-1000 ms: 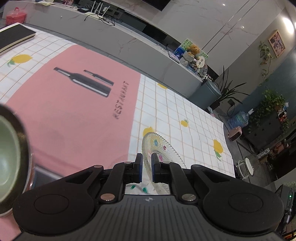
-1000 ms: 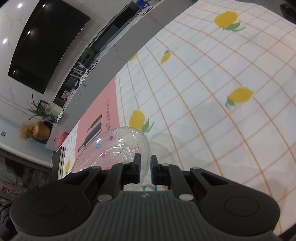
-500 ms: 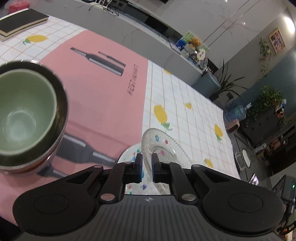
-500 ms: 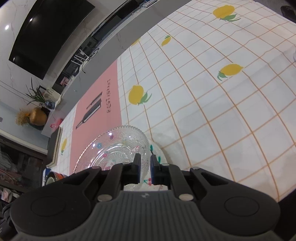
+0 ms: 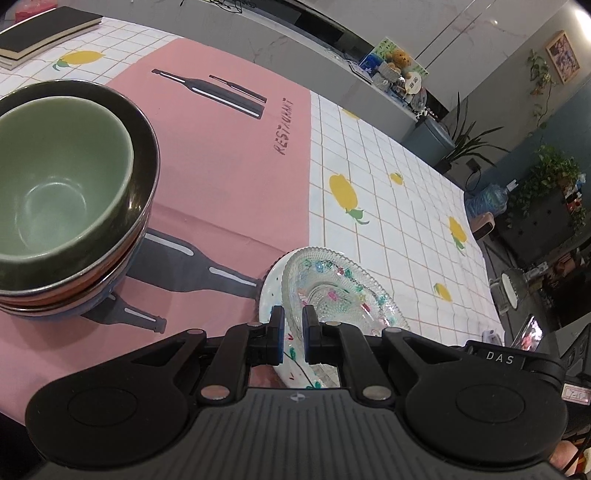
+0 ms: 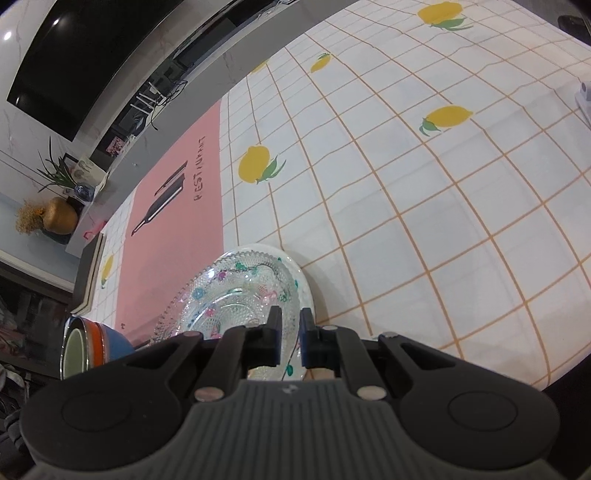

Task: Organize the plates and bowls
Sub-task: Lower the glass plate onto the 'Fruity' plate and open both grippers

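Observation:
A clear glass plate (image 5: 332, 291) with coloured flowers is pinched at its rim from two sides. My left gripper (image 5: 293, 321) is shut on its near rim, and my right gripper (image 6: 290, 326) is shut on the rim of the same glass plate (image 6: 236, 295). Directly beneath it on the cloth lies a white plate (image 5: 267, 291), whose edge (image 6: 304, 284) shows past the glass. I cannot tell whether the two plates touch. To the left stands a stack of bowls (image 5: 74, 184), green inside dark, with orange and blue ones below. That bowl stack (image 6: 92, 343) also shows low on the left in the right wrist view.
A pink mat (image 5: 221, 166) printed with bottles lies on a checked lemon tablecloth (image 6: 406, 184). Books (image 5: 44, 33) lie at the far left corner. A small white object (image 6: 585, 99) sits at the right edge. The table's near edge (image 6: 554, 380) runs close by on the right.
Both grippers carried the glass plate down and toward the bowl stack. The white plate came into view under it, and the bowls moved in from the left edge.

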The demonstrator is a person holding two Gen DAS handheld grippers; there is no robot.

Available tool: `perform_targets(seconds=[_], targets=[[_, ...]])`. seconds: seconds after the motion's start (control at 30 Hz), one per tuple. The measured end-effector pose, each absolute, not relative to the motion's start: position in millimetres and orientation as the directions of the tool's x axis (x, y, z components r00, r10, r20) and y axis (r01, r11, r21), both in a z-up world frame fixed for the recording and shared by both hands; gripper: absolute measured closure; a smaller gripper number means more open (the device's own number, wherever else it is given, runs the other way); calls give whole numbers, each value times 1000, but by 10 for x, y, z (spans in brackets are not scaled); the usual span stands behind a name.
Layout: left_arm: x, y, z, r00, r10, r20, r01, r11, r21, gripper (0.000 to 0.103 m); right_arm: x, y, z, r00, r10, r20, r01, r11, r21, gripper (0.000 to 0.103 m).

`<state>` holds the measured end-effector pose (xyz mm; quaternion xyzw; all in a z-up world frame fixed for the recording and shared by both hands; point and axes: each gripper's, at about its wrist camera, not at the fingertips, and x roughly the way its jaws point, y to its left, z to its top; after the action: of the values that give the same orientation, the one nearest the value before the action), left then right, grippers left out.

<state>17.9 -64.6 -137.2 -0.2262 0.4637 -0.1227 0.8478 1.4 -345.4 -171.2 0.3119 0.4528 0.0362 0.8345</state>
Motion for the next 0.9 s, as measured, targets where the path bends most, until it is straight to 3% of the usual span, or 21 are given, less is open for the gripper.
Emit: perform_targets(seconds=[0.77,0.87,0.9], targets=[[185,-729,-1387,521,-336,-785,13,922,-387,95,30,-3317,-1662,592,260,-763,170,885,433,92],[156,-756,-1318,557,-318,-768,35,932,-360,92,18,-3326,-1649,595,247,-765,177,888,424,87],[150,-760,-1307,564,-319,-761,41,932,-360,85,15,-3337,-1650,596,248,-764,183,885,429,83]])
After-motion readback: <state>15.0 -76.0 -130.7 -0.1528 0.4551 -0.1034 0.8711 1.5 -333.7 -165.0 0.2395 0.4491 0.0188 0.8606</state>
